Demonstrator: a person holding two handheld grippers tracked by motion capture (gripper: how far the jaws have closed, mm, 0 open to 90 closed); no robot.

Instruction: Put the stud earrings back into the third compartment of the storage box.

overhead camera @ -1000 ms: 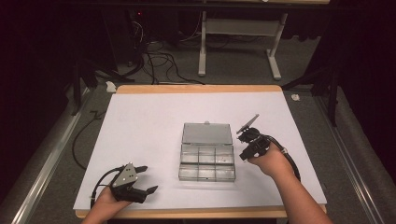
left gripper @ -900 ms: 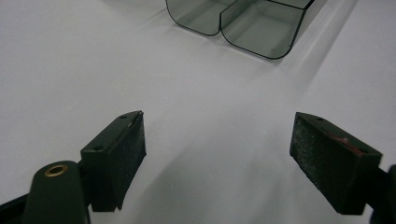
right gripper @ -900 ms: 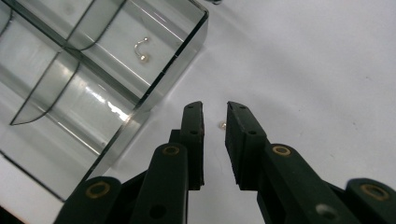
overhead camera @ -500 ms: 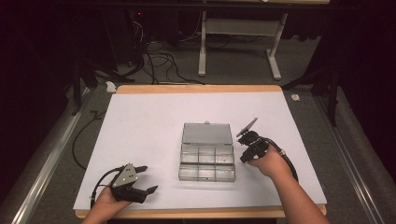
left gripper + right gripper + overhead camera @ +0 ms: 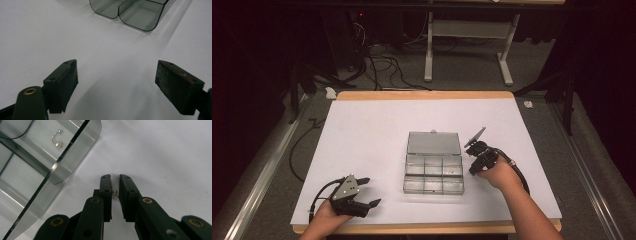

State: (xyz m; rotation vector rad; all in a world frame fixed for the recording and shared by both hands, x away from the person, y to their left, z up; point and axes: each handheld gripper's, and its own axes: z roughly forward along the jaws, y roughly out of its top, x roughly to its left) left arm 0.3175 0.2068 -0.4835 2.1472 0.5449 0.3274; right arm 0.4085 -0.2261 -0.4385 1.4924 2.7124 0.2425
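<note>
Lowered: R gripper (image 5: 114,185) | fingers just closing on pearl earring (image 5: 114,192) | L gripper (image 5: 116,85) open

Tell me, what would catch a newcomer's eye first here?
Probably the clear compartment box with its lid open, in the middle of the white table. In the right gripper view, a pearl earring lies in one compartment, while the right gripper, beside the box, has just been closing on a second small pearl piece. The left gripper rests open near the table's front left corner.
</note>
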